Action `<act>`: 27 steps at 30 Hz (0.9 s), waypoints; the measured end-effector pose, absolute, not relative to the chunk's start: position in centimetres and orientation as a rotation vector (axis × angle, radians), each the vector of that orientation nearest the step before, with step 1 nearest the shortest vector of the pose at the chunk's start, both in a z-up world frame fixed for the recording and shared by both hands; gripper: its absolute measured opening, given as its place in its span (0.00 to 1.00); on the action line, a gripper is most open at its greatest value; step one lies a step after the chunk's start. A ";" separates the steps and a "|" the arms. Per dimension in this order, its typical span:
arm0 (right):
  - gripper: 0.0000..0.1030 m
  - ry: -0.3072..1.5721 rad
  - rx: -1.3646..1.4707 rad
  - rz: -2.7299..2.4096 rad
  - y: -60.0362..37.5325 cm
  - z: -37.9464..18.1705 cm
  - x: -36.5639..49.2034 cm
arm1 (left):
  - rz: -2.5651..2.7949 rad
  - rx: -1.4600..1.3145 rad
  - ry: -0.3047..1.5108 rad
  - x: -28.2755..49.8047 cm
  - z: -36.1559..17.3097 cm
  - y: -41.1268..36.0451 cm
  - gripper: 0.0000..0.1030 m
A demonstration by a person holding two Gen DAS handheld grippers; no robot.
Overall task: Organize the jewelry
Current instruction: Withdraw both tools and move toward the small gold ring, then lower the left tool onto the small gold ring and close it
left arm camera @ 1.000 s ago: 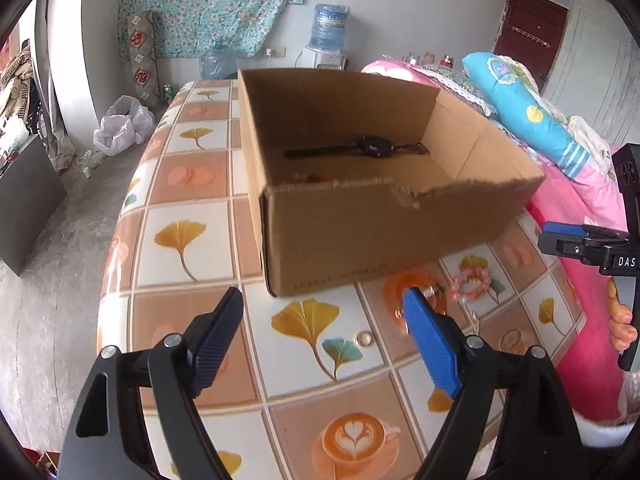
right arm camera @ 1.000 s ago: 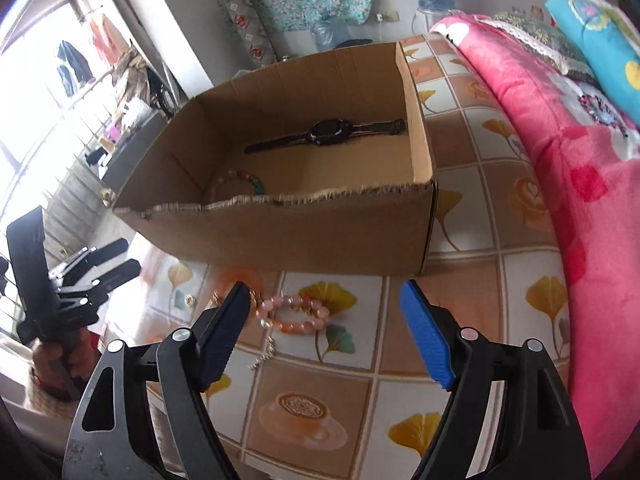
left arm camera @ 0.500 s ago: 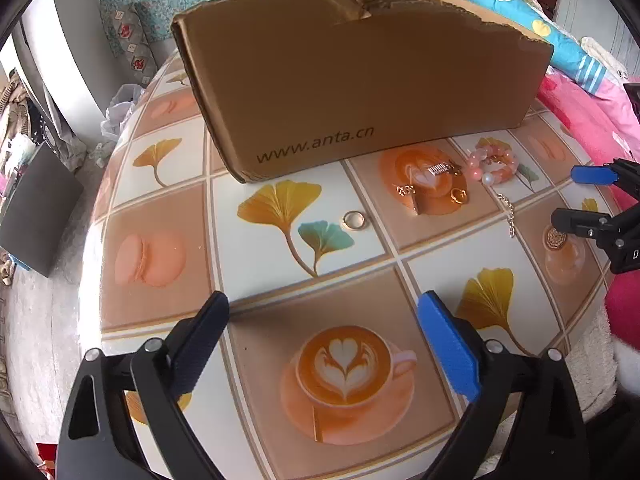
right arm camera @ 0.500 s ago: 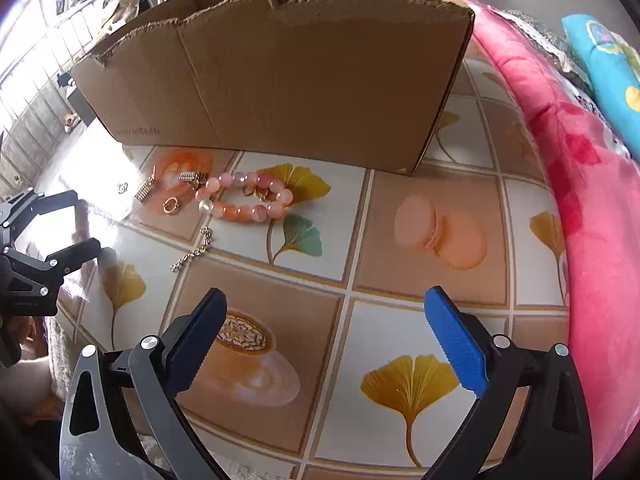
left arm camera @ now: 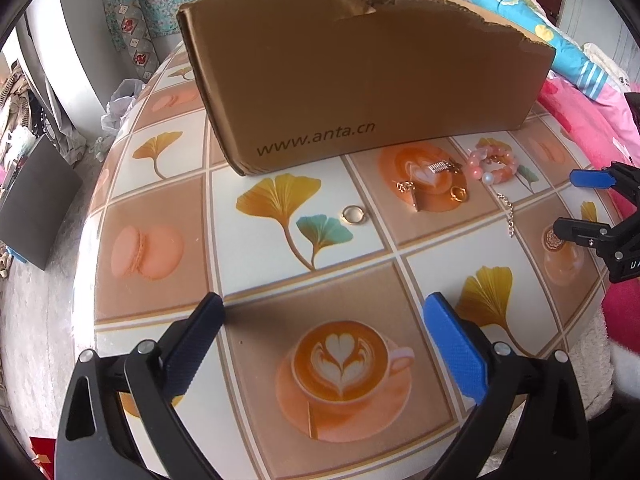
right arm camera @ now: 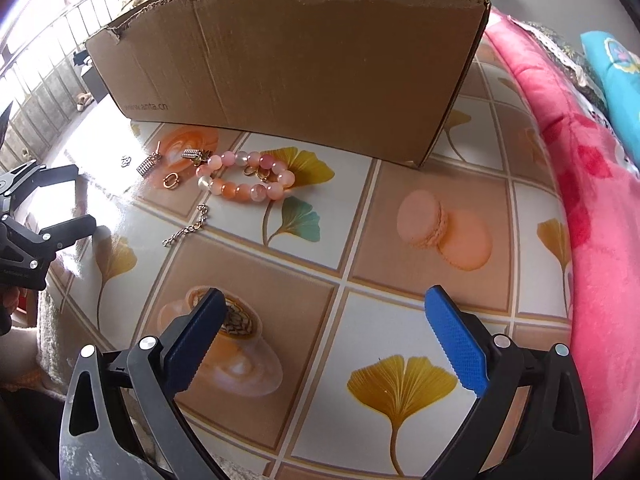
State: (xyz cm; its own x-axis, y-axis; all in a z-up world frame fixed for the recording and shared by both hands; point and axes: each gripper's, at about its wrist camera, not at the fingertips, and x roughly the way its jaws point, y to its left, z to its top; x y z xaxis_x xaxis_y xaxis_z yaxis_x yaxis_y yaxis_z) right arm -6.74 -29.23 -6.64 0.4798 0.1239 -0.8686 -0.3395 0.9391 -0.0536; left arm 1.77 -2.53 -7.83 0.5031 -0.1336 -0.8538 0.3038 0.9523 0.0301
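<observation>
Risk: both my left tongs (left arm camera: 320, 344) and right tongs (right arm camera: 322, 338) gape wide and empty; the loose ring (left arm camera: 353, 215), chain (right arm camera: 186, 227) and bead bracelet (right arm camera: 246, 178) before the cardboard box (right arm camera: 288, 60) could skid on the glossy surface (right arm camera: 360, 240).

The box (right arm camera: 288, 60) is plain brown cardboard, matt, with a torn, ragged top edge and creases down its wall. The tabletop (right arm camera: 360, 248) carries a smooth, glossy printed covering that throws back bright glare near its left edge. The bracelet (right arm camera: 244, 178) is made of polished pink and orange beads, some milky and half clear. The ring (left arm camera: 353, 214), the chain (right arm camera: 185, 227) and the small earrings (left arm camera: 412, 192) look like shiny gold-coloured metal. Each gripper has matt black plastic arms with bright metal screws, and its fingers (right arm camera: 456, 344) wear blue pads with a fine dotted texture. The blanket (right arm camera: 592, 208) is soft, fuzzy pink cloth.
</observation>
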 end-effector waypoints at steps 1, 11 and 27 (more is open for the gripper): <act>0.92 1.017 -0.211 0.285 -29.2 -6.1 -7.0 | -0.264 0.184 1.009 1.7 -7.9 -2.5 0.96; 0.49 0.949 -0.143 0.520 -24.9 -5.4 -8.9 | -0.280 0.188 0.978 1.1 -8.1 -2.2 0.96; 0.20 0.904 -0.350 0.618 -21.3 -6.6 -7.6 | -0.287 0.192 0.971 1.1 -8.1 -2.1 0.96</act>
